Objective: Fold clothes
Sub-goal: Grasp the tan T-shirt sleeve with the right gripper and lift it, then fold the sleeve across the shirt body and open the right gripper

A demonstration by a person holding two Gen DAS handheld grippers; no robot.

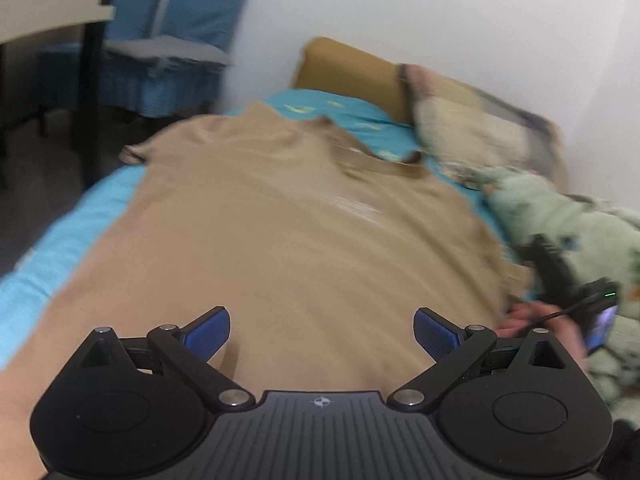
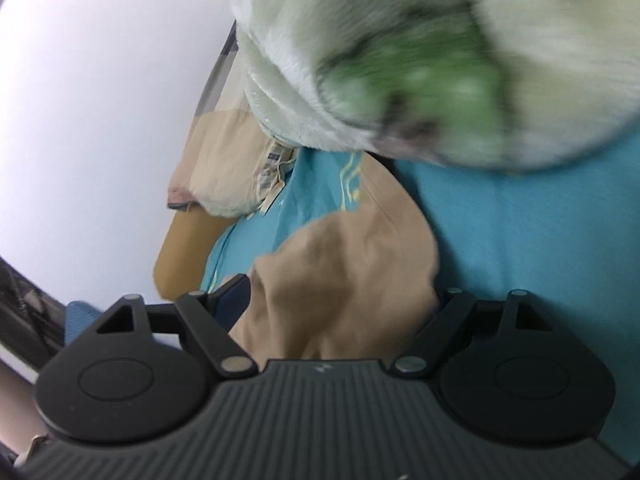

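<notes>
Only the left view shows the whole tan shirt (image 1: pixel 288 224), spread flat on the blue bed (image 1: pixel 60 248), collar far. The right view shows just a bunched shirt corner beside a green blanket (image 2: pixel 400 40). Left gripper (image 1: pixel 322 334) gapes wide, empty, above the hem. Right gripper (image 2: pixel 340 300) has shirt cloth between its fingers; whether it is clamped, I cannot tell.

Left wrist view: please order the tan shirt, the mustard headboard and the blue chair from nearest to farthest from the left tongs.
1. Tan shirt, spread directly under and ahead of the left tongs.
2. Mustard headboard, beyond the shirt, at the wall.
3. Blue chair, far left, off the bed; close to the headboard in depth.
</notes>
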